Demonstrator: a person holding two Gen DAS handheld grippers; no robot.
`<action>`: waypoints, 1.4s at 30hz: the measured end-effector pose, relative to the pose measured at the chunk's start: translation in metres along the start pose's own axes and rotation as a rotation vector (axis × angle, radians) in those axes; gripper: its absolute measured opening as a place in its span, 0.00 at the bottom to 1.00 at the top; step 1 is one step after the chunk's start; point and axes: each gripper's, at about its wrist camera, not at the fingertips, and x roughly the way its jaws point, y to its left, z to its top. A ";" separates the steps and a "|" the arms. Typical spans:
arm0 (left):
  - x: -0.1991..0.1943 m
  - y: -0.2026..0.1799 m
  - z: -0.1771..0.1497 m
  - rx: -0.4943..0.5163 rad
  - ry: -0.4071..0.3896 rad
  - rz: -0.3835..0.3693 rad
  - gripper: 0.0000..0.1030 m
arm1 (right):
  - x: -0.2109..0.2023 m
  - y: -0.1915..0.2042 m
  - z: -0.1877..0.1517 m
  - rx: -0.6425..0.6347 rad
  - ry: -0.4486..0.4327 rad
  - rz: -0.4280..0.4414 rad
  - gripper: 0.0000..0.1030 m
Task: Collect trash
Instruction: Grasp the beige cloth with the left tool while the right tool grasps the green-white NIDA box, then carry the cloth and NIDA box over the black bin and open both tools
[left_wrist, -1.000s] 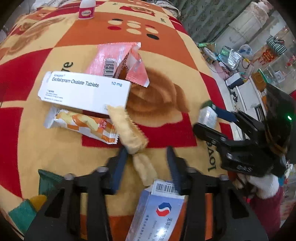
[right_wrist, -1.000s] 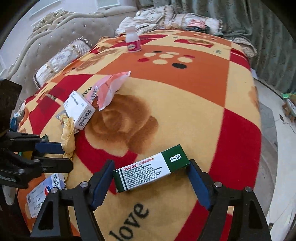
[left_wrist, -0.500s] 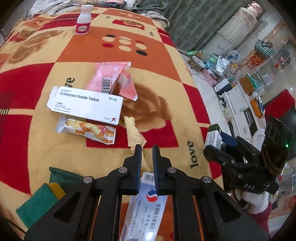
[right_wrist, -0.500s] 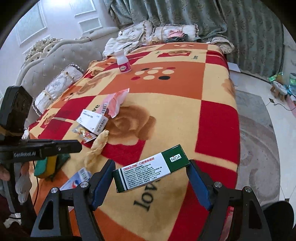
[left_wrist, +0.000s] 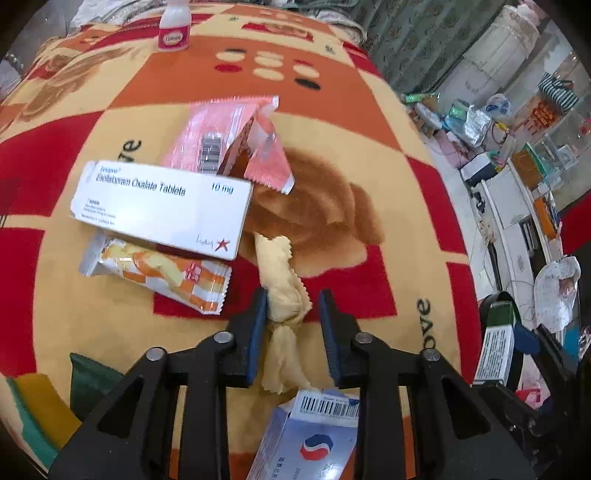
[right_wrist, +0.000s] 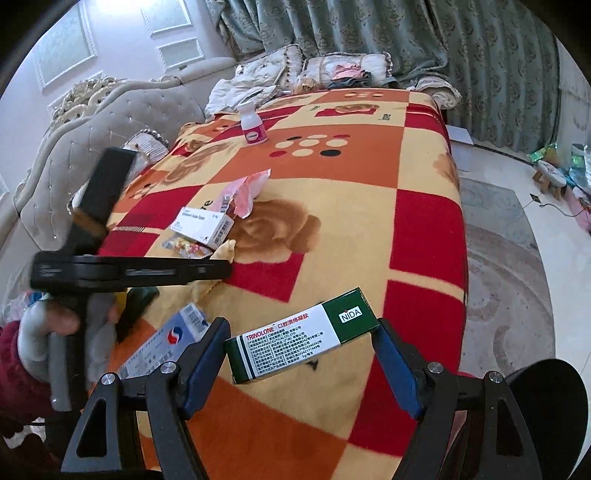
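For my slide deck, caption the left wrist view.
Open left tongs straddle a twisted yellow wrapper on the patterned blanket, beside a tablet box.

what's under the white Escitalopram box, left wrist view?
The white Escitalopram box lies over the upper edge of the orange snack wrapper and the lower edge of the pink wrapper. Anything else beneath it is hidden.
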 end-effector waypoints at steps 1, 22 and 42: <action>-0.002 -0.001 0.000 0.004 0.003 -0.013 0.14 | -0.002 -0.001 -0.002 0.002 -0.002 0.000 0.74; -0.068 -0.118 -0.034 0.209 0.010 -0.266 0.14 | -0.065 -0.040 -0.041 0.097 -0.067 -0.112 0.74; -0.011 -0.233 -0.058 0.335 0.134 -0.366 0.14 | -0.111 -0.122 -0.096 0.241 -0.057 -0.263 0.74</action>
